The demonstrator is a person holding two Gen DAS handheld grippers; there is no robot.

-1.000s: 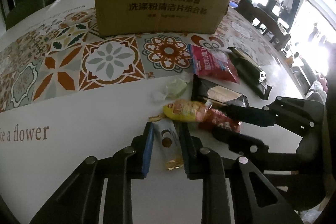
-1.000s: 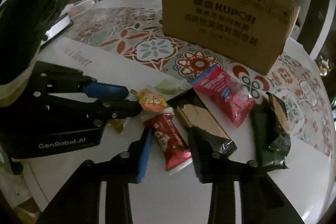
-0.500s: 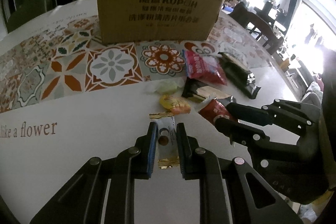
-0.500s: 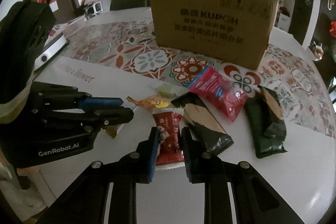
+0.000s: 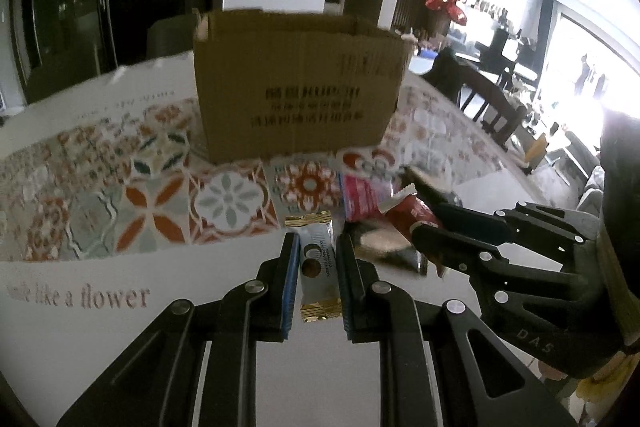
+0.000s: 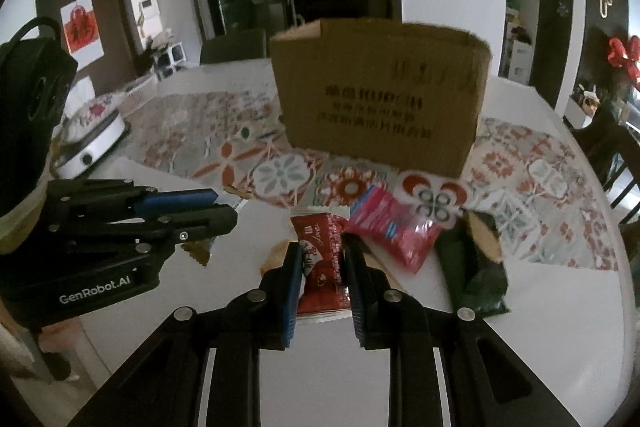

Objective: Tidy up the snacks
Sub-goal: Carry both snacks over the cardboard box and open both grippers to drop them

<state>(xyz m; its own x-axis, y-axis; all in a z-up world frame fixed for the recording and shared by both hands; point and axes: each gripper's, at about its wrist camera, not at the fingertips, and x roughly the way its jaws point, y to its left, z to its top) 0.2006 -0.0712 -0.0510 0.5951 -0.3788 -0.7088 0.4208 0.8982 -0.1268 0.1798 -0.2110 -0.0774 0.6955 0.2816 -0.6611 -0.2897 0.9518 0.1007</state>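
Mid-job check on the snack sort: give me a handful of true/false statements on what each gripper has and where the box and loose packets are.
1. The left gripper is shut on the white snack bar. True.
2. The right gripper is open with nothing between its fingers. False: it is shut on the red snack packet.
3. The cardboard box stands open-topped on the patterned tablecloth. True.
4. The pink packet is already in the box. False: it lies on the table before it.
5. A dark green packet lies on the table. True.
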